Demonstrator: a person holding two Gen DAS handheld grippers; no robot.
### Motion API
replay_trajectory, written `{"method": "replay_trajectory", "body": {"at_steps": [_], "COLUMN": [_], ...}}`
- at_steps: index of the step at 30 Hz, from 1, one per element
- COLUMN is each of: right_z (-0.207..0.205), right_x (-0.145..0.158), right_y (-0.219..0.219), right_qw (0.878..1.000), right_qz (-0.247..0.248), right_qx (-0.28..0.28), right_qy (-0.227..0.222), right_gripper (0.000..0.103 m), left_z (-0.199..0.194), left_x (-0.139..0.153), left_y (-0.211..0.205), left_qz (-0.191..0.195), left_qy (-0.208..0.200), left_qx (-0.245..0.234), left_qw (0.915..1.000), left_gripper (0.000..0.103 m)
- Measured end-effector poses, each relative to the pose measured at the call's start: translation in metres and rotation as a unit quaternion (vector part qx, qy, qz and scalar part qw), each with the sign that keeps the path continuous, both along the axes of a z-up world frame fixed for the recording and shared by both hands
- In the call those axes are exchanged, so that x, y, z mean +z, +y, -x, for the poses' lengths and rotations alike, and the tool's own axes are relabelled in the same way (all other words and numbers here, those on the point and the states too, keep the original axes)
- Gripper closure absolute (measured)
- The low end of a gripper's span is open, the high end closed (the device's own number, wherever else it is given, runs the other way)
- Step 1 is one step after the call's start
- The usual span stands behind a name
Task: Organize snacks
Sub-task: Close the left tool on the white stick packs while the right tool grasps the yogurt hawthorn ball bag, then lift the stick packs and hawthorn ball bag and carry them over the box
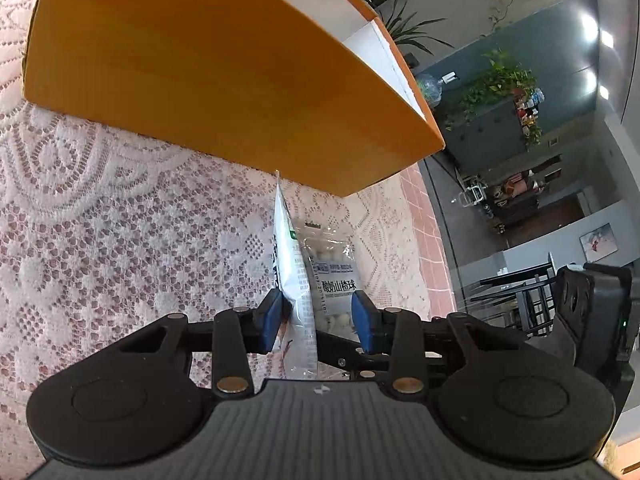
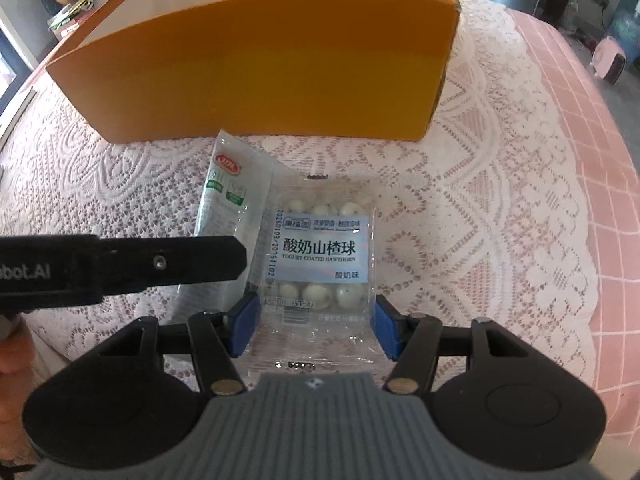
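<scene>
LEFT: your left gripper (image 1: 316, 320) has its fingers around the white sachet (image 1: 294, 280), not visibly pinching | RIGHT: right gripper (image 2: 316, 320) fingers straddle the hawthorn-ball pack (image 2: 320, 256) (flat on the counter) | RISK: sachet slips; orange box (image 2: 260, 80) sits just beyond.

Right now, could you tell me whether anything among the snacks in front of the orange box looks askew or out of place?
Yes: the white snack packet lies tilted, partly tucked under the clear hawthorn ball pack, rather than beside it. Both remain on the lace tablecloth, outside the orange box. Nothing looks spilled or torn.
</scene>
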State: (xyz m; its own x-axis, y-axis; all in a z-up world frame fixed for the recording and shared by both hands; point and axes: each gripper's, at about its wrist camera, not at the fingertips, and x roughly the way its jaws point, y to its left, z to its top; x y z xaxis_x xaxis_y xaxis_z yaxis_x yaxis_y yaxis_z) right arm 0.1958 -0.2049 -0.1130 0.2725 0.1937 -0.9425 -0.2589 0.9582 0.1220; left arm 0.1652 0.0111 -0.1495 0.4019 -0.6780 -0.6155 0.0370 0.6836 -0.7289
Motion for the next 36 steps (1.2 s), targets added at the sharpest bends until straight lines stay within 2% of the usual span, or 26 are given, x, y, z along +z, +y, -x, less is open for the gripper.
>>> {"method": "replay_trajectory", "body": {"at_steps": [4,6,10,12,15,20,27,36], "right_z": [0.001,0.001,0.002,0.001,0.002,0.003,0.01,0.018], "right_x": [0.0,0.0,0.001,0.0,0.001,0.003,0.011,0.025], "right_y": [0.002,0.002,0.001,0.002,0.002,0.002,0.007,-0.004], "right_qw": [1.0,1.0,1.0,1.0,1.0,1.0,0.998,0.997], "right_qz": [0.002,-0.002,-0.002,0.003,0.003,0.002,0.013,-0.011], "right_qx": [0.005,0.006,0.008,0.009,0.01,0.01,0.022,-0.013], "right_qy": [-0.004,-0.003,-0.005,-0.007,-0.008,-0.015,-0.052,-0.078], "right_gripper": [0.044,0.044,0.044,0.044,0.044,0.044,0.044,0.044], "left_z": [-0.004,-0.005,-0.005,-0.005,-0.003,0.002,0.008,0.024], "left_x": [0.0,-0.001,0.001,0.001,0.003,0.011,0.019,0.035], "left_y": [-0.009,-0.015,-0.021,-0.023,-0.027,-0.034,-0.031,-0.017], "left_qz": [-0.03,-0.051,-0.066,-0.075,-0.087,-0.109,-0.125,-0.141], "left_qy": [0.001,0.001,-0.005,-0.006,-0.014,-0.039,-0.054,-0.073], "left_qx": [-0.001,-0.004,-0.007,-0.004,-0.006,-0.01,0.0,0.015], "left_qw": [0.9996,0.9987,0.9978,0.9971,0.9961,0.9932,0.9906,0.9871], "left_gripper": [0.063,0.07,0.073,0.081,0.086,0.09,0.093,0.093]}}
